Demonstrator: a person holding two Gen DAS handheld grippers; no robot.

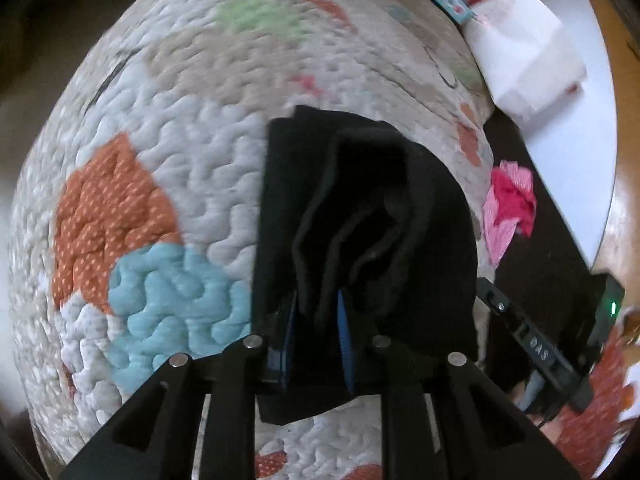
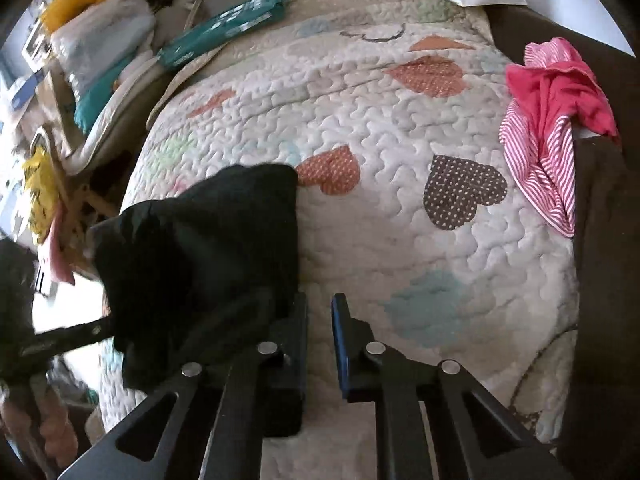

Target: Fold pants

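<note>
Here, scene: a white quilted bedspread [image 1: 208, 168] with heart patches in orange, blue, green and brown covers the bed.
Task item: the black fabric pants [image 1: 360, 216] are bunched into a folded bundle above the bedspread, seen centre in the left wrist view.
Pants in right view: the same black bundle [image 2: 200, 256] sits at the left side, just beside the right tool's left finger and partly over it.
Left gripper: the black two-finger left gripper [image 1: 316, 332] has its blue-padded fingers closed onto a thick fold of the pants, cloth filling the space between them.
Right gripper: the black two-finger right gripper [image 2: 319, 336] has its jaws parted by a narrow gap, with only bedspread showing through; it holds nothing.
Right tool seen from left: a black bar with a small green light appears at the right edge of the left wrist view; I cannot tell which part it is.
Other cloth: a crumpled red and pink-striped garment [image 2: 556, 128] lies at the right edge of the bedspread, well apart from the pants.
Head of bed: a white pillow [image 1: 528, 56] and a teal flat package [image 2: 224, 28] lie beyond the quilt.
Left clutter: stacked bags and a yellow item, blurred.
</note>
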